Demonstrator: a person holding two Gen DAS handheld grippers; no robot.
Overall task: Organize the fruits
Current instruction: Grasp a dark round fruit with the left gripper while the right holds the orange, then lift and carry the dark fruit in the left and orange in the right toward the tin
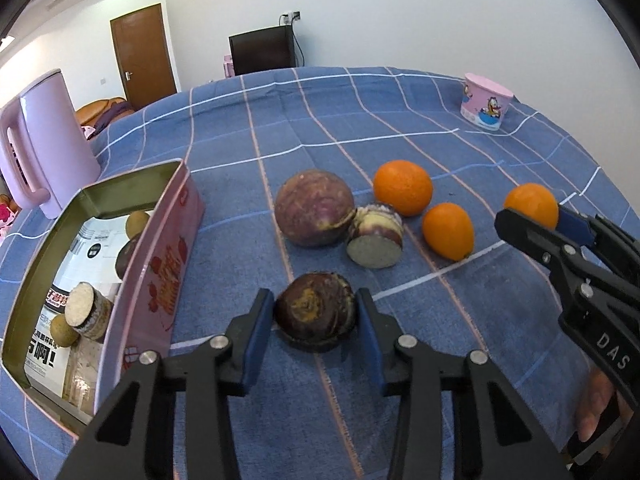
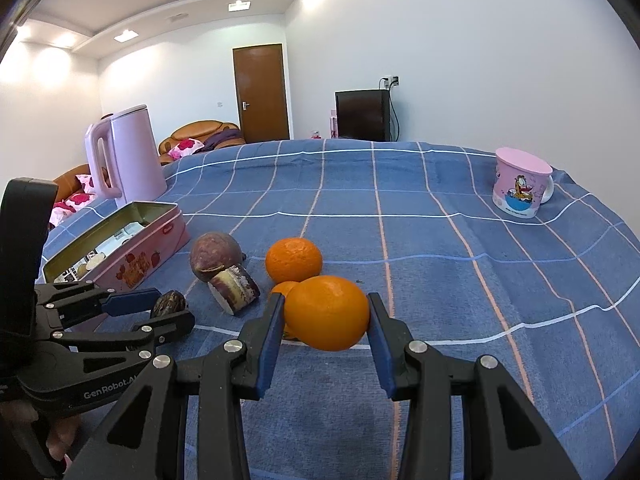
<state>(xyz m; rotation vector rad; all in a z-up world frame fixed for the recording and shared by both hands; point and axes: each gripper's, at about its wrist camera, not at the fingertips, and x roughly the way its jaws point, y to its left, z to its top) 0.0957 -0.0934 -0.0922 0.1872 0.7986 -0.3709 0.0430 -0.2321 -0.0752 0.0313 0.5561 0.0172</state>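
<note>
My left gripper (image 1: 316, 314) is shut on a dark purple-brown fruit (image 1: 315, 309) that rests low on the blue checked cloth; it also shows in the right wrist view (image 2: 170, 304). My right gripper (image 2: 326, 316) is shut on an orange (image 2: 326, 312), seen in the left wrist view (image 1: 532, 204) too. On the cloth lie a large purple fruit (image 1: 314, 208), a cut purple piece (image 1: 375, 236), a round orange (image 1: 403, 187) and a small oval orange (image 1: 449, 231). An open pink tin (image 1: 156, 276) at left holds several fruits.
A lilac electric kettle (image 1: 44, 140) stands behind the tin. A pink cartoon cup (image 2: 520, 184) stands at the far right of the blue checked tablecloth (image 2: 440, 248). A sofa, door and dark TV are beyond the table.
</note>
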